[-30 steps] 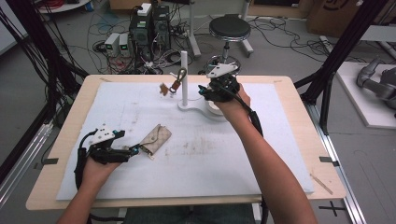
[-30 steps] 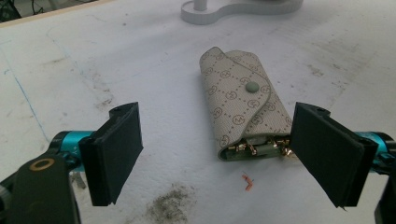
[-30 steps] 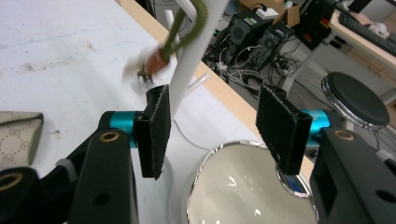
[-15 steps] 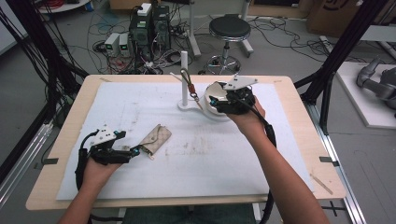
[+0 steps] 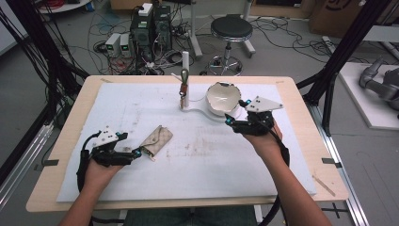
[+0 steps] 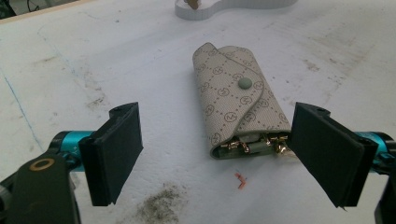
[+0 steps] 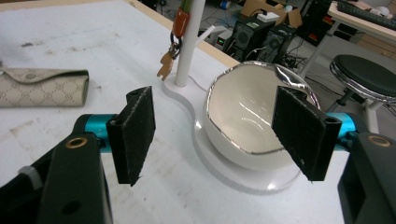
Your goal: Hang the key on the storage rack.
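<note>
**High view: soft pouch at the left, china bowl at the right**

Left tool [image 5: 138, 153] low on the white tabletop [image 5: 282, 155], jaws wide apart, empty, straddling the near end of a key pouch [image 5: 156, 140]. Flat on the sheet, left of centre, open end toward the jaws. Beige woven-look cover with a printed diamond pattern, rounded flap, one green snap [image 6: 244, 83], gold hooks [image 6: 240, 145] peeping from the mouth. Probably light, soft and squashy, not slippery. Best pinched across the stiffer closed sides near the middle, clear of the loose hooks.

Right tool [image 5: 234, 112] also spread open, holding nothing, just beside a bowl [image 5: 221, 96] on the white stand base [image 7: 187, 109], right of the upright post [image 5: 185, 80]. Glossy white china, thin shiny rim [image 7: 261, 65], tilted. Likely hard, slick and breakable. Best gripped over the rim wall, gently, with no sideways knock toward the post or the key [image 7: 164, 65] hanging there.
</note>
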Demonstrator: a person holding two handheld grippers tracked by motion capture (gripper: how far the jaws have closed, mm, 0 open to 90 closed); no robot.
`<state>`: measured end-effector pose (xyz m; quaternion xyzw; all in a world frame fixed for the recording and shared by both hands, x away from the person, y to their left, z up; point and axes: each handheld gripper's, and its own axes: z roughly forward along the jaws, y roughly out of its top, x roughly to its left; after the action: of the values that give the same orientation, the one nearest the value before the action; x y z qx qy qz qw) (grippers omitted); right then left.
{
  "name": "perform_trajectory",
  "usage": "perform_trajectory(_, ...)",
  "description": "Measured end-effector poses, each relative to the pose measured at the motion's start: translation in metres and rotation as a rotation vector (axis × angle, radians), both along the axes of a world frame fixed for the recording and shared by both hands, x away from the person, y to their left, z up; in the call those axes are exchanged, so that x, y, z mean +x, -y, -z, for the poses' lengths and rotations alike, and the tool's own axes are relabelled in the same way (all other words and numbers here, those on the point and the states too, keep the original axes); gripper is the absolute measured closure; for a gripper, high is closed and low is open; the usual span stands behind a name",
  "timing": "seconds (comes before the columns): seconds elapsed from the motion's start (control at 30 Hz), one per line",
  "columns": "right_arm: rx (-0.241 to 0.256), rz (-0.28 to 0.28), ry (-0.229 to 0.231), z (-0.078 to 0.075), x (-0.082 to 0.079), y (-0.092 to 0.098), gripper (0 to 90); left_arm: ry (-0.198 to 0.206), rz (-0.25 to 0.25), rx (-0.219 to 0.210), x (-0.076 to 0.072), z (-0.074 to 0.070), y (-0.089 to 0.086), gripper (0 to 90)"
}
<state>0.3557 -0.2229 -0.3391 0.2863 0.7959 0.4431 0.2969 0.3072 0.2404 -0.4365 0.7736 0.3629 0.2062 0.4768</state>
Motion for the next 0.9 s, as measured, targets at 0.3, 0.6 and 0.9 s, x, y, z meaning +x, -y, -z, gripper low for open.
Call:
perform_trajectory(0.3, 0.045, 0.018, -0.012, 0.023, -0.021, 0.022, 27.2, 0.000, -0.001, -0.001, 0.000, 0.000, -0.001, 17.2)
perform_trajectory(0.6, 0.055, 0.045, -0.059, 0.047, -0.028, 0.039, 23.6, 0.001, 0.001, 0.001, 0.001, 0.000, 0.000, 17.2)
perform_trajectory(0.9, 0.073, 0.036, -0.087, 0.066, -0.034, 0.046, 20.5, 0.007, 0.010, 0.000, -0.001, -0.001, -0.002, 17.2)
